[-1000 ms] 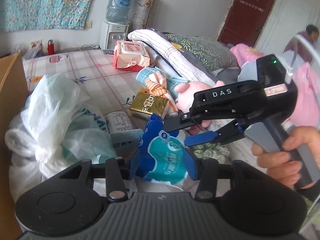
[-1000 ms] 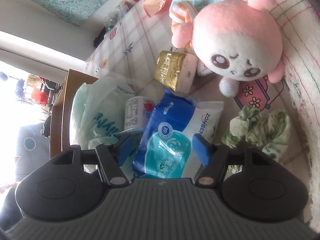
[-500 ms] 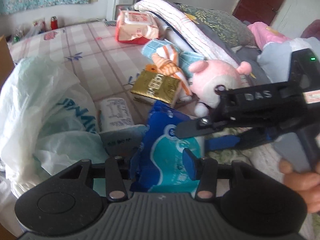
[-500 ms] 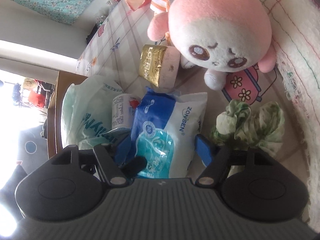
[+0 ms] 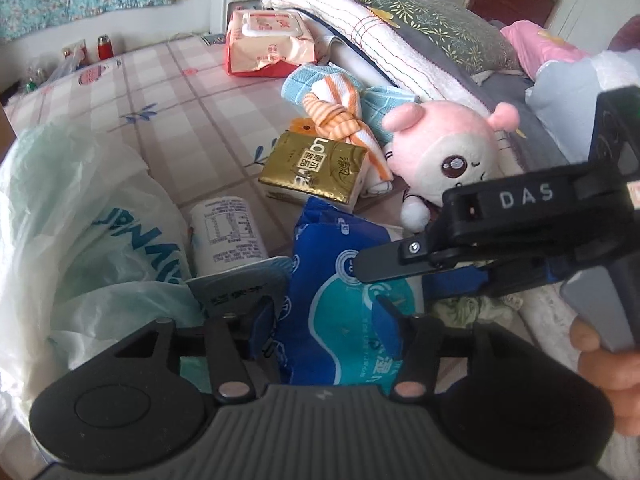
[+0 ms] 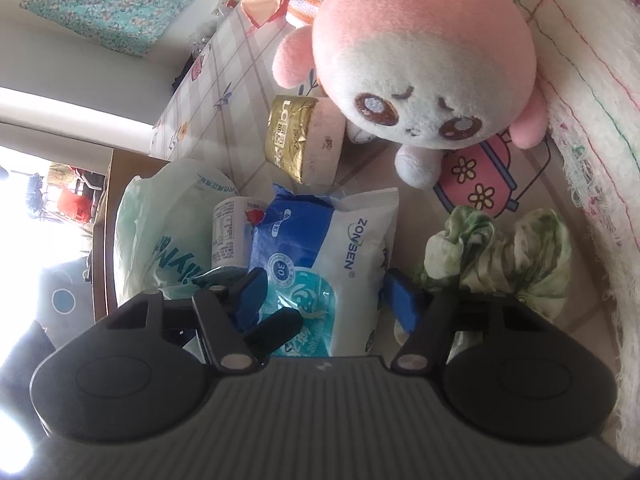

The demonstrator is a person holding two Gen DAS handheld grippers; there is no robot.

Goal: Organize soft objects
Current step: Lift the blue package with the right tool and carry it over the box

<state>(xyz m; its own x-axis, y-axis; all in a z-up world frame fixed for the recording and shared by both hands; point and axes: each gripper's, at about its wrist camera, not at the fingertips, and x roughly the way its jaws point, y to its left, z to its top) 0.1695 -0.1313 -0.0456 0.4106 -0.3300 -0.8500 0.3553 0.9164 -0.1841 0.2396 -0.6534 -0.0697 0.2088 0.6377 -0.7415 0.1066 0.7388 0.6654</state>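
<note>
The blue-and-white ZONSEN wipes pack [image 6: 320, 248] lay on the bed's checked sheet [image 5: 168, 92], just beside the open white plastic bag [image 5: 80, 216], which I judged was where it belonged. My left claw [image 5: 324, 316] straddled its near end, jaws opening, blue pads beside the wrapper and not visibly pressing it. My right claw [image 6: 324, 292] straddled the pack too, jaws closing, pads not yet squeezing; the body of that claw read "DAS" in the left view. A "30" badge showed on the pack. Beyond it lay a white tissue roll [image 5: 226, 236], a gold tissue pack [image 5: 316, 168] printed "LO…", a pink plush toy [image 6: 424, 56] and a knotted striped towel [image 5: 340, 104].
</note>
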